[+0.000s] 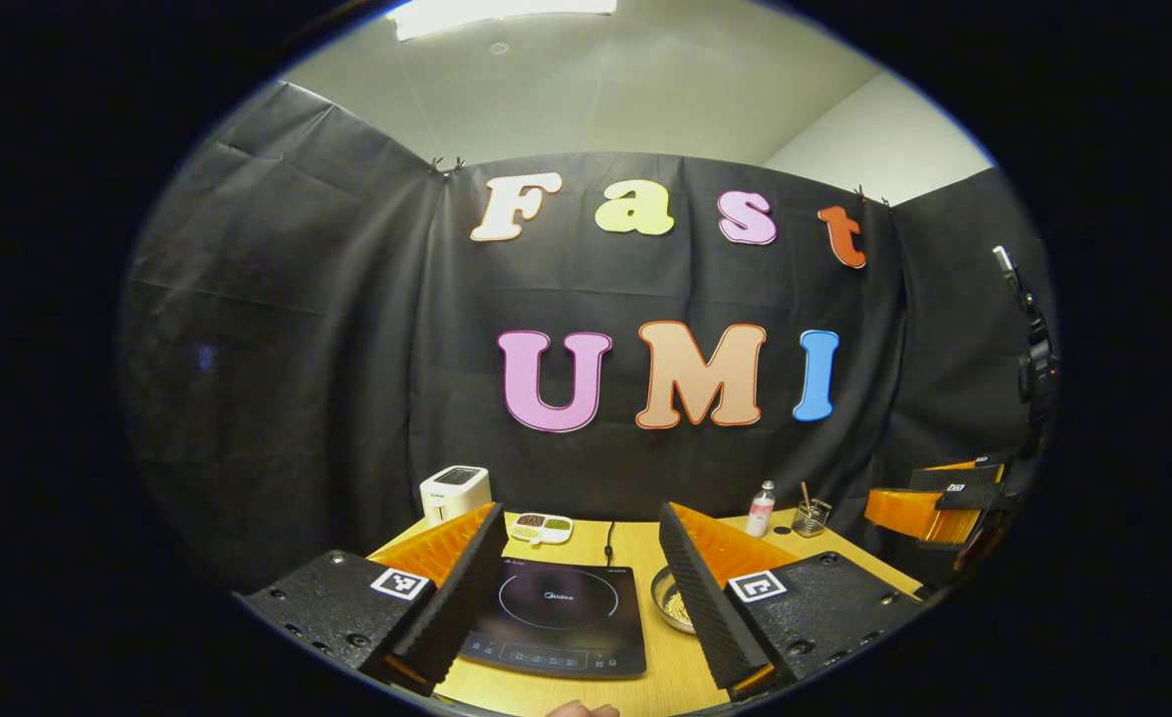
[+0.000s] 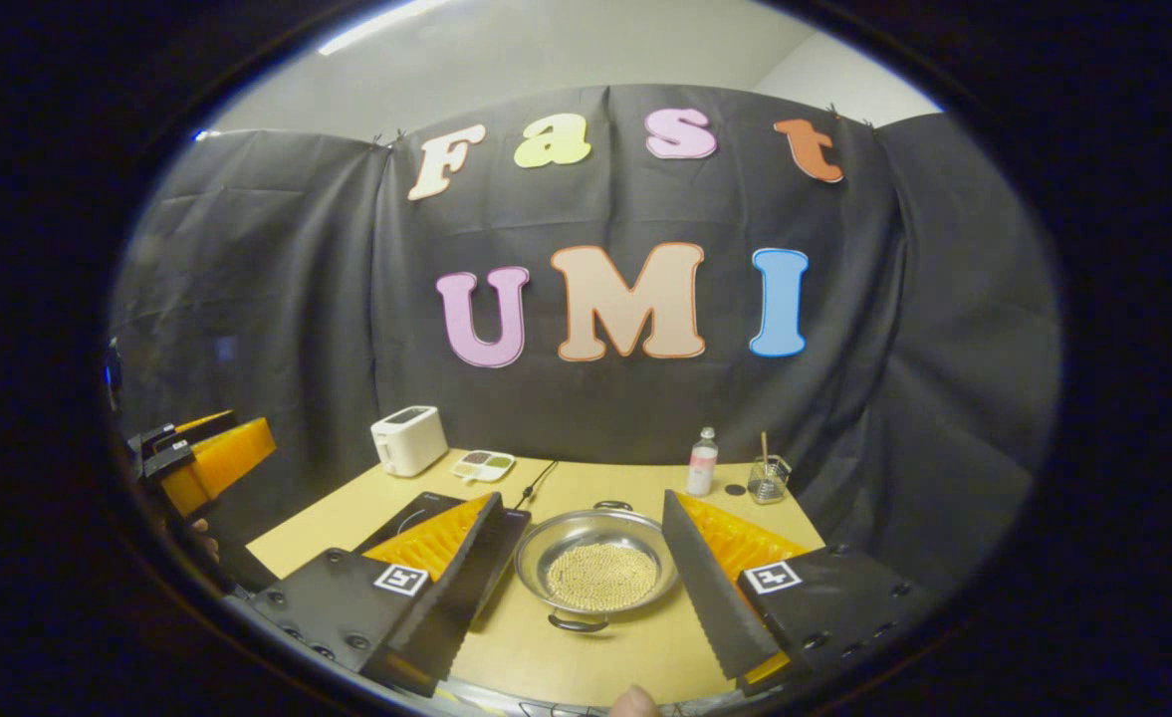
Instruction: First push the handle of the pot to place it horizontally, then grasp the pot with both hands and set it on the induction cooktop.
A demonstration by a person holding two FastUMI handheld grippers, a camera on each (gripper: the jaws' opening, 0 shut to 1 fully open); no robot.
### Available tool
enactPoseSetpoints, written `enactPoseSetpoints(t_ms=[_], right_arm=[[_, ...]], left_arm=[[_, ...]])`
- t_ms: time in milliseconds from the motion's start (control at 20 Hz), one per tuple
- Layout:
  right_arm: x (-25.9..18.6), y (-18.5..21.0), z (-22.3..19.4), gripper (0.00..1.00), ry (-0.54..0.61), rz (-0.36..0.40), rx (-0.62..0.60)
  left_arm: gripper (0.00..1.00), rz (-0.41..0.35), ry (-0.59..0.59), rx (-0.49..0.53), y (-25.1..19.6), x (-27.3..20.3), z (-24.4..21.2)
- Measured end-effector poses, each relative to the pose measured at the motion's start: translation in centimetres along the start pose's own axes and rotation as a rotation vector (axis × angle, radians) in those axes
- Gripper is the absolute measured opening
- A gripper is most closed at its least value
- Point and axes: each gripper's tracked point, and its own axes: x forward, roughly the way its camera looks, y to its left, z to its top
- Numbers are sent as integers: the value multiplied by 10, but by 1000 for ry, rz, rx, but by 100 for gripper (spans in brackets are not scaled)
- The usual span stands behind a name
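Both hand-held grippers hover above the pale wooden tabletop (image 2: pixel 586 657) with fingers spread wide and nothing between them. Framed between the fingers of the right gripper (image 2: pixel 576 573) sits the shallow, round stainless-steel pot (image 2: pixel 595 570), holding a bed of small golden beads, one dark loop handle (image 2: pixel 578 623) turned toward the gripper and its twin on the far rim. Ahead of the left gripper (image 1: pixel 581 588) lies the flat, glossy black induction cooktop (image 1: pixel 556 617), the pot's rim just beside it on that gripper's right. The first step appears not yet begun: a light sideways nudge on the near handle, low and slow, would likely swing the smooth pan on the slick wood without spilling the loose beads. Beyond both grippers stand a boxy white toaster (image 2: pixel 408 439), a small white divided dish (image 2: pixel 483 463), a clear bottle (image 2: pixel 702 462) and a wire-handled glass jar (image 2: pixel 768 480).
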Motion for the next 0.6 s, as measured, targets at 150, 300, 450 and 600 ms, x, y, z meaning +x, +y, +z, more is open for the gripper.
enactPoseSetpoints(t_ms=[150,300,450,600], right_arm=[[18,-6,-17,92,57,28,-20],[38,-8,-45,76,136,83,1],[59,-19,-67,41,196,106,-10],[77,-19,-92,31,261,155,17]], left_arm=[[94,22,27,-21,-9,12,-6],[94,47,41,30,-15,25,-8],[94,83,56,31,-25,32,-7],[94,116,79,31,-31,33,-13]])
